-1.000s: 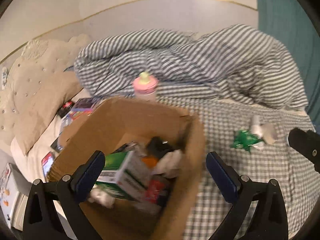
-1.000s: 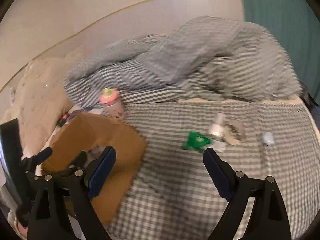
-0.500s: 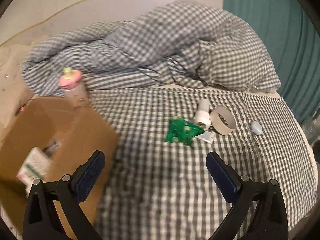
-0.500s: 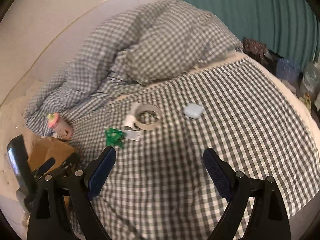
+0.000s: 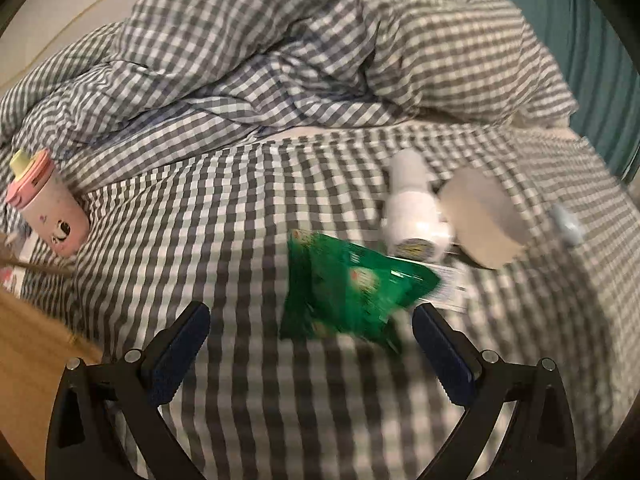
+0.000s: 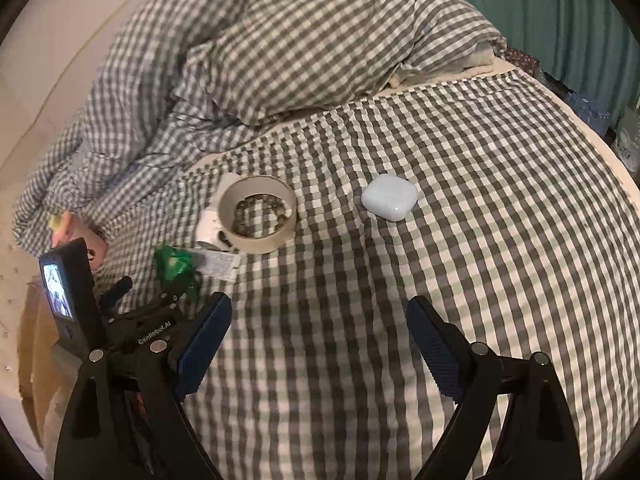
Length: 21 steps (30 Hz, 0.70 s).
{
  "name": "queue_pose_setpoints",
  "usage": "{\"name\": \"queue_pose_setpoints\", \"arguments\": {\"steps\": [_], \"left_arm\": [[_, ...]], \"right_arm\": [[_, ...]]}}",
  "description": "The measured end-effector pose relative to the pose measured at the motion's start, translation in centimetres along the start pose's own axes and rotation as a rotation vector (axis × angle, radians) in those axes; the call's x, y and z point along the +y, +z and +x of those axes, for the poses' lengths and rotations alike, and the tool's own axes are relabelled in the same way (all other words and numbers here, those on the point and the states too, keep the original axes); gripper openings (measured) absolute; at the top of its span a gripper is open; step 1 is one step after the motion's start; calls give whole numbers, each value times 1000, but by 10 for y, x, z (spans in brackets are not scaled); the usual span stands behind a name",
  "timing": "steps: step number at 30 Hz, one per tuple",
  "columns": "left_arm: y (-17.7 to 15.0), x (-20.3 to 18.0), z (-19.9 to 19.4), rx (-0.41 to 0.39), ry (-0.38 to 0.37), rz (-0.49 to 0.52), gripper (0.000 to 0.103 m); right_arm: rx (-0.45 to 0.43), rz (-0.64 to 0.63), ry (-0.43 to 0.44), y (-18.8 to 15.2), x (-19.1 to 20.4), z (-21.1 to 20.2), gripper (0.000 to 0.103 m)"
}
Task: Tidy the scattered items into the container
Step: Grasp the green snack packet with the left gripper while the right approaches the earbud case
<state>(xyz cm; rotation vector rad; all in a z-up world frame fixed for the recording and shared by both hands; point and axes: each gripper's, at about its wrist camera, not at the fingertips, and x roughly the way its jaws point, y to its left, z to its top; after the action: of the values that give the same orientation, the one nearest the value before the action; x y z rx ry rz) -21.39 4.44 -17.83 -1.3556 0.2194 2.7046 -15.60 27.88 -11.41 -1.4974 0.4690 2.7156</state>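
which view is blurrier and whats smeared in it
Left wrist view is blurrier: the green packet, white bottle and tape roll are motion-smeared; right wrist view is sharper, with the white case and tape roll crisp; both bend the bed at the edges.

Bed, gingham sheet [image 6: 460,280]: tape roll [image 6: 258,216] as landmark; white bottle [image 5: 414,208] touching it, green packet [image 5: 352,292] beside, earbud case [image 6: 390,196] near, rumpled duvet [image 6: 280,48] behind.

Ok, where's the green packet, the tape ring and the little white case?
green packet [image 5: 352,292]: left wrist view, middle of the crinkly wrapper.
tape ring [image 6: 276,242]: right wrist view, outer wall of the roll.
little white case [image 6: 390,197]: right wrist view, middle of its smooth top.
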Motion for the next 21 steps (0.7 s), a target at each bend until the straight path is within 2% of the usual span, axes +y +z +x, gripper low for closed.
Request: {"name": "queue_pose_setpoints", "arguments": {"steps": [6,7,8,9,11,14,17,19,21], "left_arm": [[3,14,32,38,-46,-17,102],[4,14,34,31,-62,-19,88],[3,15,34,29,-87,-18,44],[3,13,34,35,-90,-9,39],[2,8,27,33,-68,20,38],[2,5,11,20,-77,19,38],[3,7,-5,25,-32,10,38],[2,11,-17,33,-3,-2,38],[0,19,-27,40,-5,-28,38]], "right_arm": [[14,-3,-61,16,-15,26,89],[14,-7,-75,19,-17,29,89],[12,-11,-89,23,-20,32,89],[10,-15,-101,27,-22,36,89],[4,-25,-115,37,-26,44,89],[10,-42,-139,52,-30,62,89],[43,-52,-173,62,-32,86,89],[73,-59,-209,66,-34,103,86],[95,-65,-232,67,-34,117,79]]}}
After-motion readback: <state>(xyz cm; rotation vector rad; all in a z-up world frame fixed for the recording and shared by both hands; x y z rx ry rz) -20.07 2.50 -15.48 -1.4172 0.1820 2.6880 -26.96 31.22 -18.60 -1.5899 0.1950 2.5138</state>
